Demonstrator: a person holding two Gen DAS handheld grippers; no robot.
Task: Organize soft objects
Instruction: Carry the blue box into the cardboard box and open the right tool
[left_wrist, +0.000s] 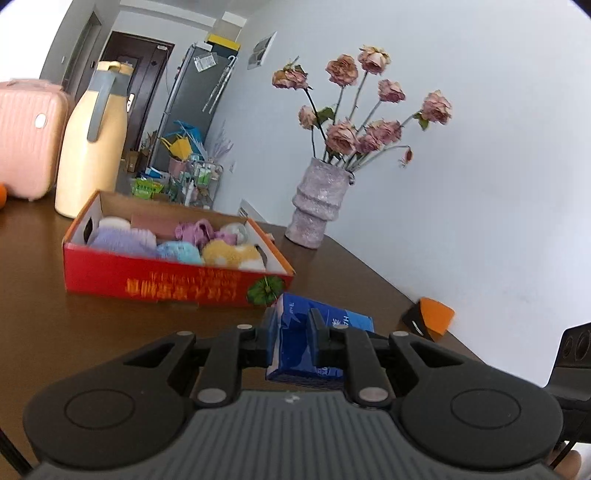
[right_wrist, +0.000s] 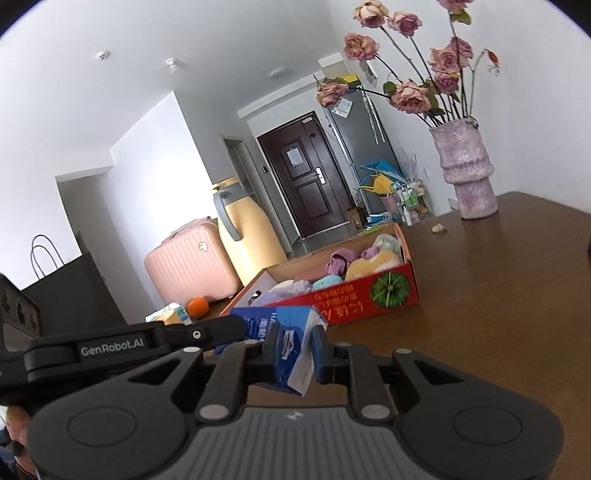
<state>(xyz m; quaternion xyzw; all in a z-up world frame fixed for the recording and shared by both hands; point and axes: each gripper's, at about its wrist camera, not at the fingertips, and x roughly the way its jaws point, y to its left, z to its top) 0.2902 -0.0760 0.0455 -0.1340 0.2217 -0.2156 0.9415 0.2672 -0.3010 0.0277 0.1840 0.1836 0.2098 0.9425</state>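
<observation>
We have the blue tissue pack (left_wrist: 295, 343) pinched from both ends, lifted just above the brown bench (left_wrist: 74, 332) and just in front of the red box (left_wrist: 166, 280). Our left gripper (left_wrist: 291, 332) has its fingers (left_wrist: 318, 325) clenched on the pack, squeezing its soft wrap inward. In the right wrist view our right gripper (right_wrist: 293, 345) grips the same pack (right_wrist: 291, 332) at its crumpled end, and the left gripper's black arm crosses in from the left, touching the pack's far side.

Beyond the pack, the box (right_wrist: 369, 299) holds soft things side by side: a purple knit (left_wrist: 122, 238), a light blue piece (left_wrist: 179, 251), a yellow fluffy piece (left_wrist: 229, 253) and a lilac bundle (left_wrist: 199, 229).

Behind the box stand a cream jug (left_wrist: 92, 147) and a pink case (left_wrist: 26, 136). A mauve vase (left_wrist: 321, 203) of dried roses (left_wrist: 369, 103) sits near the wall, well apart from the box. An orange (right_wrist: 197, 306) lies beside the case.
</observation>
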